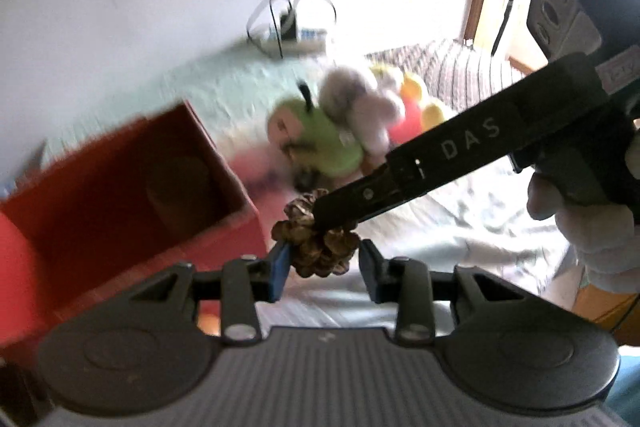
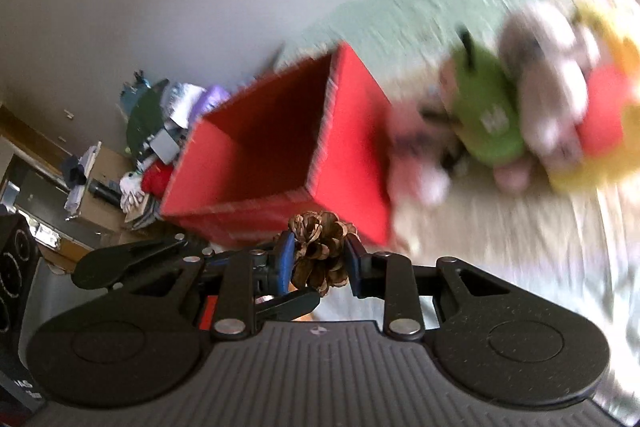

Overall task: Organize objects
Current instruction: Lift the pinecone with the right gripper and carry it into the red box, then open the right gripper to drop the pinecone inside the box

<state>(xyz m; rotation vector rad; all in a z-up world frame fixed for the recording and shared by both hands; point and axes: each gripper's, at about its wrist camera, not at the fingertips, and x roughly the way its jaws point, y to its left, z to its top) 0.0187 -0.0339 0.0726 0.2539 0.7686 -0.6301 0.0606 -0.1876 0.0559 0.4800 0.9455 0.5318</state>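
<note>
A brown pine cone [image 1: 316, 251] hangs between the blue pads of my left gripper [image 1: 325, 263], which touch its two sides. My right gripper [image 1: 322, 221] reaches in from the right and clamps the cone's top. In the right wrist view the same pine cone [image 2: 320, 255] sits pinched in my right gripper [image 2: 319, 259]. A finger [image 2: 296, 301] of the left gripper shows just beneath it. An open red box [image 1: 100, 167] stands on the bed to the left, close behind the cone [image 2: 352, 131]. Its inside is dim.
A heap of plush toys [image 1: 332, 135] [image 2: 492, 115] lies right of the box on the pale bedsheet [image 1: 460, 219]. A striped pillow [image 1: 452, 67] and a wire basket [image 1: 288, 19] are farther back. A gloved hand [image 1: 592, 239] holds the right gripper. Clutter [image 2: 160, 131] is piled beyond the bed.
</note>
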